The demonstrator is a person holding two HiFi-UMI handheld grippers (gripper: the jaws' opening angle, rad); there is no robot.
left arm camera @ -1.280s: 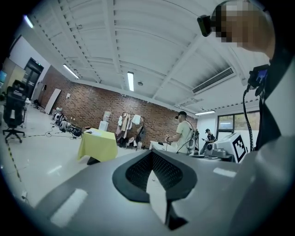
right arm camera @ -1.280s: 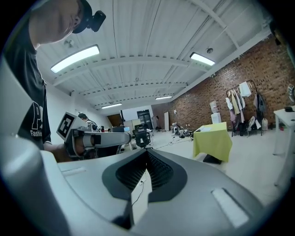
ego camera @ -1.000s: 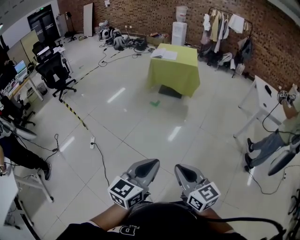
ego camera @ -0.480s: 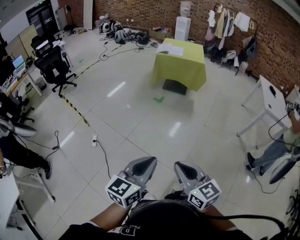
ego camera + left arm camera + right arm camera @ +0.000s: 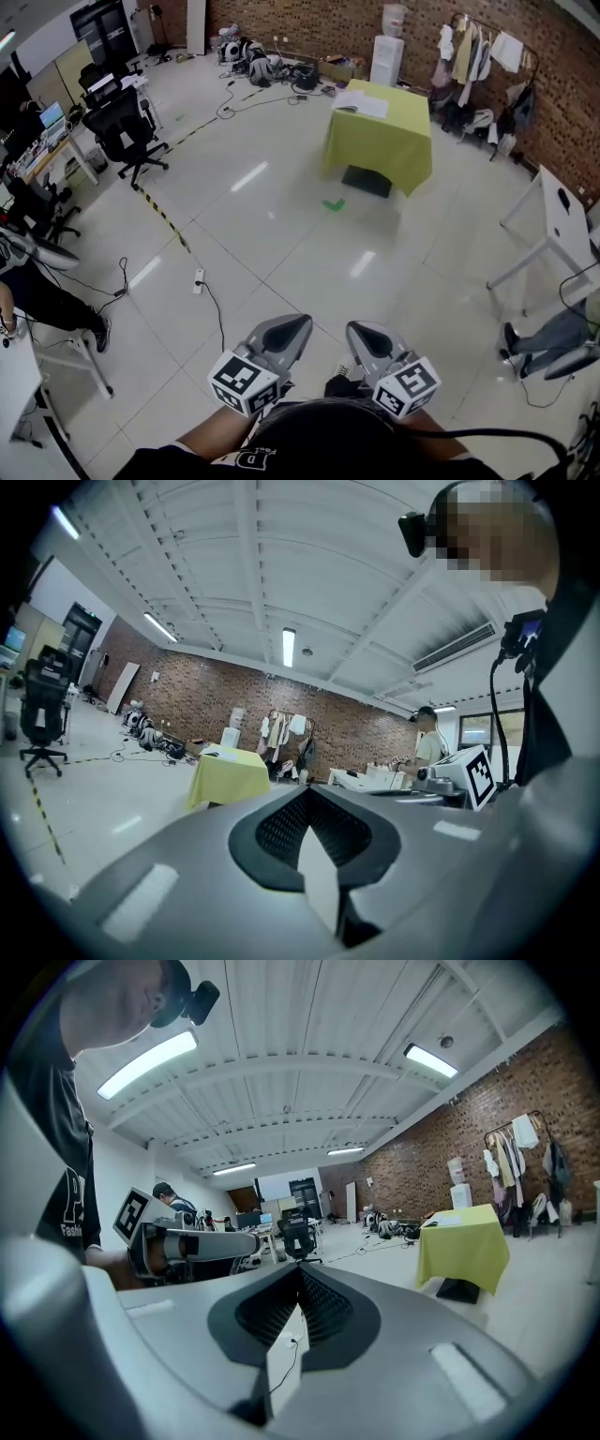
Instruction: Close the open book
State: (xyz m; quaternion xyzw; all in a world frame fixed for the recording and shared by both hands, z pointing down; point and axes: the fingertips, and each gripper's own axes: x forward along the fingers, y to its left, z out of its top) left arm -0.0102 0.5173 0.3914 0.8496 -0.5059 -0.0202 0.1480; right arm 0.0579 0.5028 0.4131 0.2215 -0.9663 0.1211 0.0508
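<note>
You carry left gripper and right gripper close in, jaws pressed together, empty; the book, seemingly open at the table's far-left corner, lies well apart.

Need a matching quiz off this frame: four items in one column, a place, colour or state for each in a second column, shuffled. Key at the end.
Column 1
1. open book
2. office chair
3. water dispenser
4. left gripper

Column 2
A. black, on the left side of the room
B. jaws together, nothing between them
C. white, against the brick wall
D. lying on the yellow-green tablecloth

Pairs: 1-D, 2-A, 3-C, 4-B
</note>
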